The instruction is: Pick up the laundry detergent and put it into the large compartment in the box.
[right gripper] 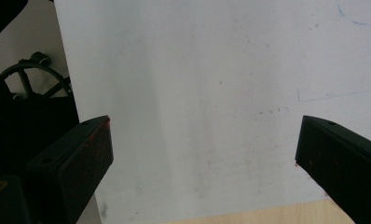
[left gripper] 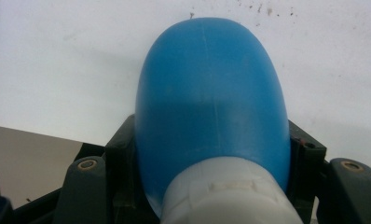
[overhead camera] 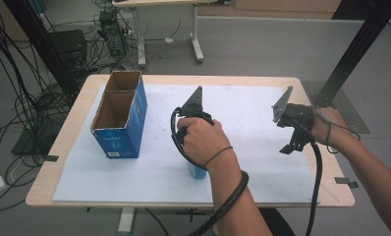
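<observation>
A blue plastic bottle (left gripper: 211,102) with a white cap (left gripper: 230,196) sits between the jaws of my left gripper (left gripper: 214,140), cap end toward the camera. Both jaws press its sides. In the high view a hand covers most of the left gripper (overhead camera: 196,165) at the table's middle, and a bit of the blue bottle (overhead camera: 196,172) pokes out below the hand, over the white sheet (overhead camera: 134,172). Whether it rests on the sheet I cannot tell. My right gripper (overhead camera: 293,146) hangs at the right, jaws wide apart. The right gripper (right gripper: 204,140) has nothing between its jaws.
An open blue cardboard box (overhead camera: 119,118) with two compartments stands at the left of the table. The wooden table edge (right gripper: 249,217) lies just past the sheet near the right gripper. Cables (overhead camera: 223,206) trail from both grippers toward the person.
</observation>
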Available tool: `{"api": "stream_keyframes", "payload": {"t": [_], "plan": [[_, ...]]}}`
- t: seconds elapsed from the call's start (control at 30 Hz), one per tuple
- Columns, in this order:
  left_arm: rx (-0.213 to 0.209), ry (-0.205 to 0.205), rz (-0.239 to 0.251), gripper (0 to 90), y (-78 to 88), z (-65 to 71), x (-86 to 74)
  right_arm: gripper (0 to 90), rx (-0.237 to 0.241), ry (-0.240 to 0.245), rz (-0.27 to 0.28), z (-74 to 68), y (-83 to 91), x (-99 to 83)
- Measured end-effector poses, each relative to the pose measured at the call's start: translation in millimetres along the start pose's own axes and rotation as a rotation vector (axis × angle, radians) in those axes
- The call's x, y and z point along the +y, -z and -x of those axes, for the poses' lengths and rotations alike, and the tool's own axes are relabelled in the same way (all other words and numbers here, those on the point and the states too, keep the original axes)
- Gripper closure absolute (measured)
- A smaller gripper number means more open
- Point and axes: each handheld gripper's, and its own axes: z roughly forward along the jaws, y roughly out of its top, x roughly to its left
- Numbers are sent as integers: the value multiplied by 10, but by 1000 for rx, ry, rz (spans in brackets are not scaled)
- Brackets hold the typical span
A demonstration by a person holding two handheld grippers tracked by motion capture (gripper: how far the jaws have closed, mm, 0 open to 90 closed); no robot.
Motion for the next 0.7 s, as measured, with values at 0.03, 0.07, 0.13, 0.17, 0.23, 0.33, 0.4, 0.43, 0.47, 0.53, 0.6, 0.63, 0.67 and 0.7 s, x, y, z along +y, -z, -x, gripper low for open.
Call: {"api": "stream_keyframes", "payload": {"t": [0.03,0.07,0.13,0.17,0.23,0.33,0.4,0.43,0.47,0.53,0.6,0.63,0.67,0.7], "plan": [[1,-1,0,369,1,-1,0,40,0,-1,1,0,1,-5],[1,0,3,369,-1,-2,-6,39,1,-1,2,0,2,-10],[1,0,1,369,0,0,-5,41,1,-2,-1,0,-1,-13],[1,-3,2,369,1,-1,-7,38,-1,2,1,0,-1,-18],[0,-6,6,370,2,1,-14,40,-1,-1,2,-4,1,-25],[-3,-20,-7,371,12,-5,8,39,-2,-2,-3,-11,5,-19],[4,-40,-6,371,41,27,4,40,0,-3,-5,-5,-1,-17],[4,-46,-2,371,62,36,-4,39,0,0,-2,2,-8,-21],[2,-57,-2,371,90,42,-3,40,4,-4,-10,11,-12,-7],[-4,-76,0,372,135,42,-8,40,2,-4,-13,7,-24,11],[-15,-98,-3,372,203,27,-8,41,1,-4,-18,1,-26,36],[-15,-98,-3,372,203,27,-8,41,1,-4,-18,1,-26,36],[-20,-114,-2,372,258,24,-19,40,-5,-5,-28,-17,-22,73],[-23,-121,4,372,286,19,-32,39,-8,1,-29,-21,-20,84]]}}
